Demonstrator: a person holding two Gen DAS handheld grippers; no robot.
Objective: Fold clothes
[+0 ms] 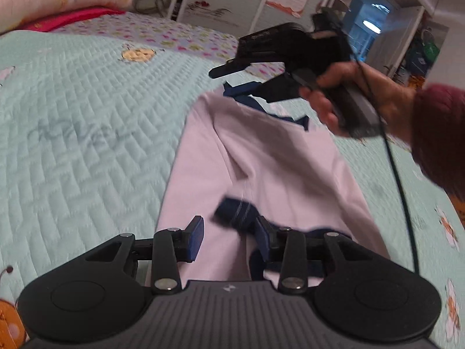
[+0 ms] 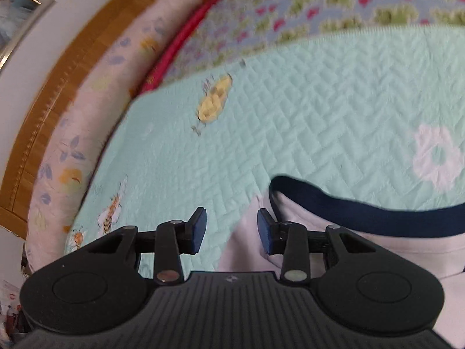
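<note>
Shirt (image 1: pixel 261 157), white w/ navy trim, lies lengthwise on the bed quilt (image 1: pixel 87 116), partly folded already, sides turned in.

L wrist view: left gripper (image 1: pixel 231 234) low over the near end of the shirt, fingers apart, nothing clamped; a navy cuff (image 1: pixel 235 210) sits just ahead, between the pads. Far end: right gripper (image 1: pixel 247 78), held in a hand (image 1: pixel 363 93), hovers by the navy collar (image 1: pixel 273 107). From this angle I can't tell if its pads press cloth.

R wrist view: right gripper (image 2: pixel 232 229) fingers apart, no cloth pinched. White shoulder edge lies under the right-hand pad; navy neckband (image 2: pixel 348 209) curves just beyond it. Frame blurred.

Step in hand, my judgement: take both ends for the crosswise fold. To do it well: bring each gripper down square on the hem/shoulder corners, catch both cloth layers, not trim only. Close fully before lifting. Keep both ends level so the tucked cuff doesn't slide out, then lay edge onto edge.
</note>
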